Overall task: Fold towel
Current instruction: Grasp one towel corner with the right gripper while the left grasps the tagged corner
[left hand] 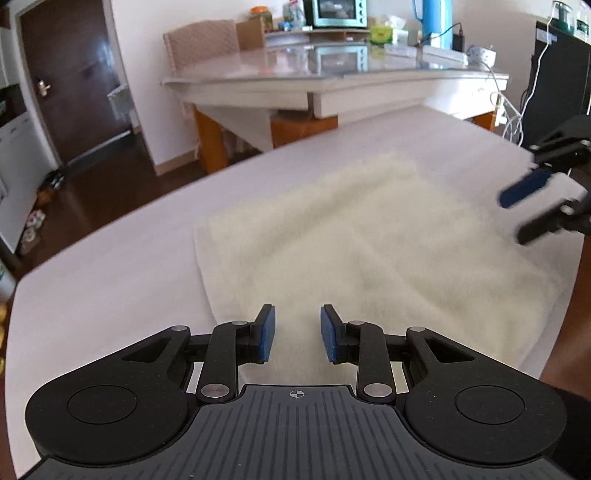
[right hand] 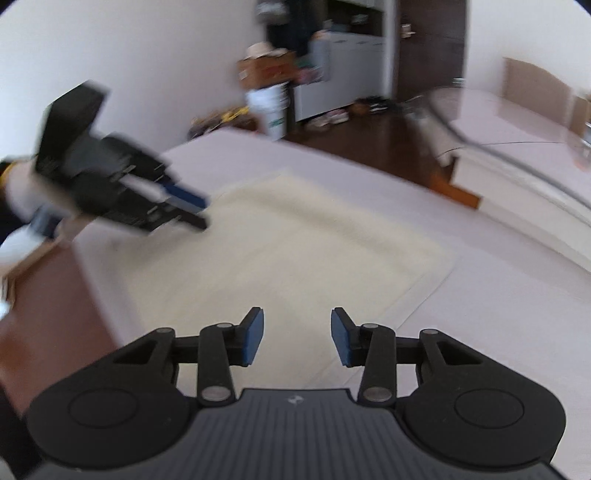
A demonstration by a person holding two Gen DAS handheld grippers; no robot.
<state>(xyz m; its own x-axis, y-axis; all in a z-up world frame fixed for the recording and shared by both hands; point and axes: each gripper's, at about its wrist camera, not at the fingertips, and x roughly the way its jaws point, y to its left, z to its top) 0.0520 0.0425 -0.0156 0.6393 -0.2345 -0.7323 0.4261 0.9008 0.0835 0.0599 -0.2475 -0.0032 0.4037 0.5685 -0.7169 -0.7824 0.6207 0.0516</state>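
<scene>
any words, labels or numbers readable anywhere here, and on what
None can be read.
Green box on the far table: print too small.
Cardboard box by the wall: markings blurred.
White bucket: green marking blurred.
Left gripper and right gripper bodies: small symbols only, no letters.

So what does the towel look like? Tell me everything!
The towel is cream and fluffy, like soft terry cloth. It lies flat on the white table, already folded, with one layer's edge showing across the top. Nothing holds it: the left tool and right tool are both open above it.
</scene>
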